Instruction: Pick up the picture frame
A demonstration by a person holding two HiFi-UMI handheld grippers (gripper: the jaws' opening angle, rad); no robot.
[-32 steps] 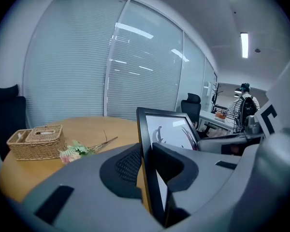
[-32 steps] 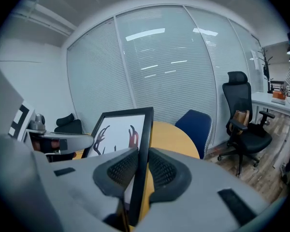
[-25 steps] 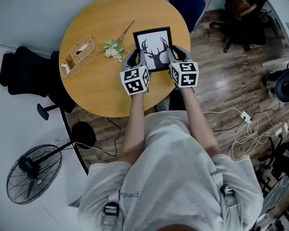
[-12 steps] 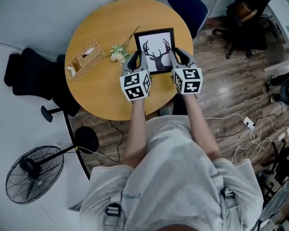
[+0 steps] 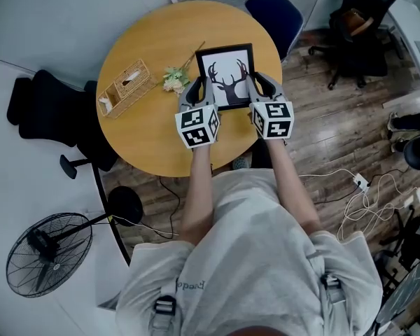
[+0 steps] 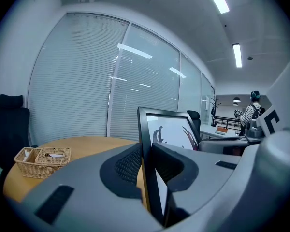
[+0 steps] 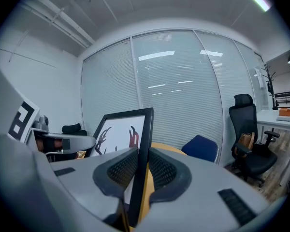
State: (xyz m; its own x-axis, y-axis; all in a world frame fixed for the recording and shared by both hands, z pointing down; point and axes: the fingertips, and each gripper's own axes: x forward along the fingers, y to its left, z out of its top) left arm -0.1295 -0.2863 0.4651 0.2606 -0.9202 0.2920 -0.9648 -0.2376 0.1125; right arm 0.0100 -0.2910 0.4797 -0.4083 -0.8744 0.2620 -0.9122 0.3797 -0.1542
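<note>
The black picture frame (image 5: pixel 227 74) with a deer-antler print is held above the round wooden table (image 5: pixel 147 128). My left gripper (image 5: pixel 197 91) is shut on the frame's left edge (image 6: pixel 147 158), the black rim squeezed between its pads. On the opposite side my right gripper (image 5: pixel 258 86) is shut on the right edge (image 7: pixel 143 153). Both gripper views show the frame (image 6: pixel 166 129) tilted up off the tabletop, its print (image 7: pixel 117 134) facing between the two grippers.
A wicker tissue box (image 5: pixel 123 86) and a sprig of white flowers (image 5: pixel 172 76) lie on the table's left half. A blue chair (image 5: pixel 274 9) stands behind the table, a black office chair (image 5: pixel 45 114) at its left, another (image 5: pixel 360 26) at far right. A floor fan (image 5: pixel 47 247) and cables (image 5: pixel 367 191) sit on the floor.
Both grippers have risen together with the frame between them, lifting it off the table; in the head view the frame has shifted slightly up and right.
</note>
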